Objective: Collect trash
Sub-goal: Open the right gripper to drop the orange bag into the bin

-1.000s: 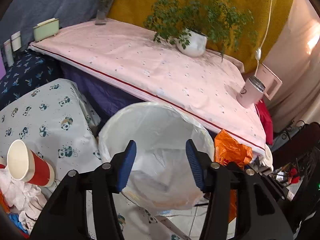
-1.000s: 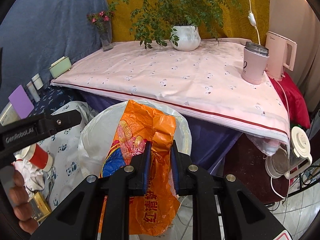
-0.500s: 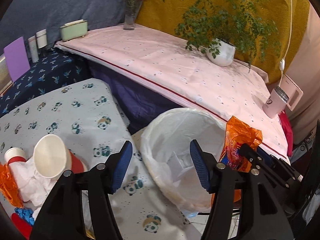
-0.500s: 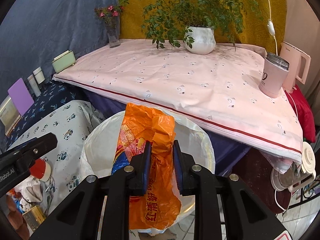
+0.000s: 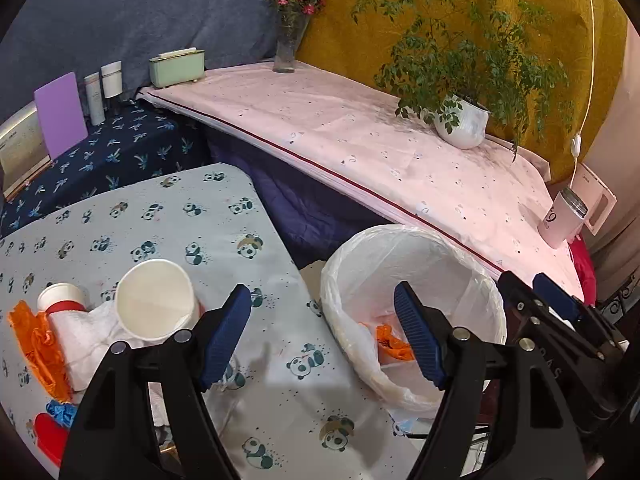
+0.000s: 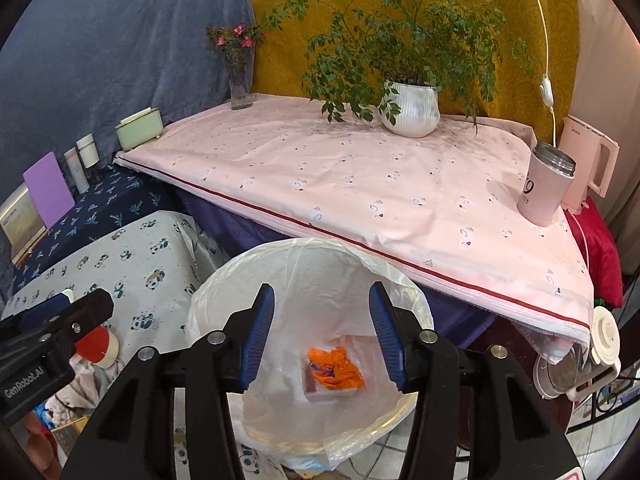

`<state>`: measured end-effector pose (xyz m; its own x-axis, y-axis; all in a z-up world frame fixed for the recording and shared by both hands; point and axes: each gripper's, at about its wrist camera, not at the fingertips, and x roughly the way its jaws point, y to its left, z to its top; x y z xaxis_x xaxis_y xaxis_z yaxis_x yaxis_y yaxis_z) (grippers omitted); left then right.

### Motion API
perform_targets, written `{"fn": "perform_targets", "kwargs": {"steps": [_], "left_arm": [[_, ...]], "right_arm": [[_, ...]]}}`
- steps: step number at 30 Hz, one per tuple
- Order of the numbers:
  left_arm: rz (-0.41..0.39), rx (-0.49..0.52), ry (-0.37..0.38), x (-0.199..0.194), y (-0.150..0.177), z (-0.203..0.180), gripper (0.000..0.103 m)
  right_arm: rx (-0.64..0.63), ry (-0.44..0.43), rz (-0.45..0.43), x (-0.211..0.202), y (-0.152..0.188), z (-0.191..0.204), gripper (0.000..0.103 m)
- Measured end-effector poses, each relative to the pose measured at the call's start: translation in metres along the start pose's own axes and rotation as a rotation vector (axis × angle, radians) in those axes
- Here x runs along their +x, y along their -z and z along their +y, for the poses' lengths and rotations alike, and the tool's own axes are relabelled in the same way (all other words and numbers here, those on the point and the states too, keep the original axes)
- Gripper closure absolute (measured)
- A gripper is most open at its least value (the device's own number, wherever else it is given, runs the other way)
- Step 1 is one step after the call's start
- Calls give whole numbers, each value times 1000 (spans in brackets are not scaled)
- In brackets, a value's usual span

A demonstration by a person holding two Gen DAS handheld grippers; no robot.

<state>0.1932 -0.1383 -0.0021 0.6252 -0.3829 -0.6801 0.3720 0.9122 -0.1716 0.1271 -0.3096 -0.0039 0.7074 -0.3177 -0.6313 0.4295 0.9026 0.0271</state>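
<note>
A trash bin lined with a white bag [image 6: 304, 264] stands on the floor below the pink table. An orange plastic bag [image 6: 334, 368] lies at its bottom, also showing in the left wrist view [image 5: 390, 342]. My right gripper [image 6: 322, 336] is open and empty above the bin mouth. My left gripper [image 5: 320, 340] is open and empty over the panda-print cloth [image 5: 168, 224], between the bin rim [image 5: 404, 232] and a trash pile. The pile holds a tipped paper cup [image 5: 154, 300], a second cup [image 5: 60, 296], white tissue [image 5: 88, 336] and an orange wrapper [image 5: 36, 344].
The pink table [image 6: 360, 184] carries a potted plant [image 6: 408, 108], a flower vase [image 6: 240, 80], a green box [image 6: 140, 128], a pink tumbler [image 6: 544, 188] and a kettle [image 6: 592, 168]. A dark blue shelf [image 5: 104, 156] holds bottles and a purple card.
My right gripper opened and the orange bag dropped into the bin. My left gripper swung left toward the trash pile on the panda cloth.
</note>
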Motion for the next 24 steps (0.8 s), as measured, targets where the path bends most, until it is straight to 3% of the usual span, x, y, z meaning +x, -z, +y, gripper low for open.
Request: {"fn": "perform_targets", "kwargs": {"steps": [8, 13, 24], "left_arm": [[-21, -45, -33, -30, 10, 23, 31], [-47, -66, -75, -53, 18, 42, 24], [-46, -164, -198, -94, 56, 110, 16]], "right_arm": [[-27, -28, -31, -35, 3, 21, 48], [-53, -54, -40, -56, 11, 41, 46], [-84, -128, -33, -90, 34, 82, 39]]}}
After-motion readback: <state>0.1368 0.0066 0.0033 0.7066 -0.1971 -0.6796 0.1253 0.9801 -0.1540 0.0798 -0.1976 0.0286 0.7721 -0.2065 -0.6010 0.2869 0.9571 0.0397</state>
